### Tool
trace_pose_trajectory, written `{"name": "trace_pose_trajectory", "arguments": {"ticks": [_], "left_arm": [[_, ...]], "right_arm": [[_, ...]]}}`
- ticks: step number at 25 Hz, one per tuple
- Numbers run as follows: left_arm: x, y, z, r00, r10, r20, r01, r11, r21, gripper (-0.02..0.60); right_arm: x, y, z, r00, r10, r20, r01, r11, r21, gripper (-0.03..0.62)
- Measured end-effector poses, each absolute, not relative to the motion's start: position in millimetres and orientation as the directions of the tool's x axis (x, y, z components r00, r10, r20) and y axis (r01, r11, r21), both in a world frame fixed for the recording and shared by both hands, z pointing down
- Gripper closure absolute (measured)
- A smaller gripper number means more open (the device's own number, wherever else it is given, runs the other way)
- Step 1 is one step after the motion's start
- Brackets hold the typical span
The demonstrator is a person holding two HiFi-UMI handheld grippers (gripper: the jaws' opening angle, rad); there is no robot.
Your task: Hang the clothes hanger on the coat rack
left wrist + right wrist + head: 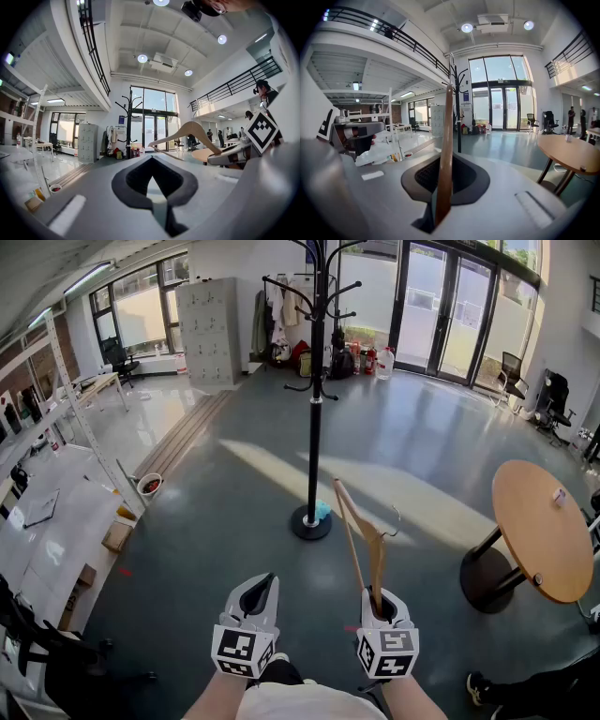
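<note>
A tall black coat rack [315, 390] stands in the middle of the grey floor, a few steps ahead of me. My right gripper [380, 601] is shut on one end of a wooden clothes hanger [360, 538]. The hanger rises up and forward from the jaws, and its metal hook [394, 521] points right. In the right gripper view the hanger's wood [445, 150] stands upright between the jaws, with the coat rack [458, 110] just behind it. My left gripper [259, 594] is beside it, shut and holding nothing. From the left gripper view the hanger [187, 133] shows to the right of the coat rack [129, 117].
A round wooden table [547, 532] stands to the right. Shelving with white tables [52, 484] lines the left side, with a box [117, 535] and a bowl [149, 485] on the floor. Grey lockers [208, 331], hung clothes and glass doors [441, 306] fill the back.
</note>
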State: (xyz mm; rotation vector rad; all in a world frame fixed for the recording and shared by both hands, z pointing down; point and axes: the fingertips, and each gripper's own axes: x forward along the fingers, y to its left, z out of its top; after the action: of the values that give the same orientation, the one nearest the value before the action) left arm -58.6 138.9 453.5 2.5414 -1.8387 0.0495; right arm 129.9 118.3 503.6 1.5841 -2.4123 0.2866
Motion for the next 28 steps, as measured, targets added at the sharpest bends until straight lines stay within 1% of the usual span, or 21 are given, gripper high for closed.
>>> {"name": "trace_pose_trajectory", "arguments": {"ticks": [8,14,21,28], "left_arm": [[-57.5,140.3,454.1,0.306,-0.952,0.028,-0.952,-0.306,-0.013,0.581],[-58.0,139.3,459.1,0.303,-0.952,0.033,-0.953,-0.303,-0.009,0.581],[-60.1,134.6,459.6,0.294,-0.955,0.03,-0.956,-0.294,-0.005,0.581],[-56.6,111.5,463.9,0.291,-0.955,0.054,-0.957,-0.292,-0.006,0.581]], "right_arm": [[130.0,120.6,501.1,-0.388,-0.869,0.307,-0.916,0.401,-0.025,0.543],[132.1,120.3,506.2,-0.385,-0.87,0.309,-0.921,0.384,-0.064,0.542],[137.8,117.6,512.5,-0.377,-0.868,0.324,-0.924,0.376,-0.069,0.542],[145.6,93.5,518.0,-0.372,-0.863,0.342,-0.927,0.366,-0.083,0.542]]}}
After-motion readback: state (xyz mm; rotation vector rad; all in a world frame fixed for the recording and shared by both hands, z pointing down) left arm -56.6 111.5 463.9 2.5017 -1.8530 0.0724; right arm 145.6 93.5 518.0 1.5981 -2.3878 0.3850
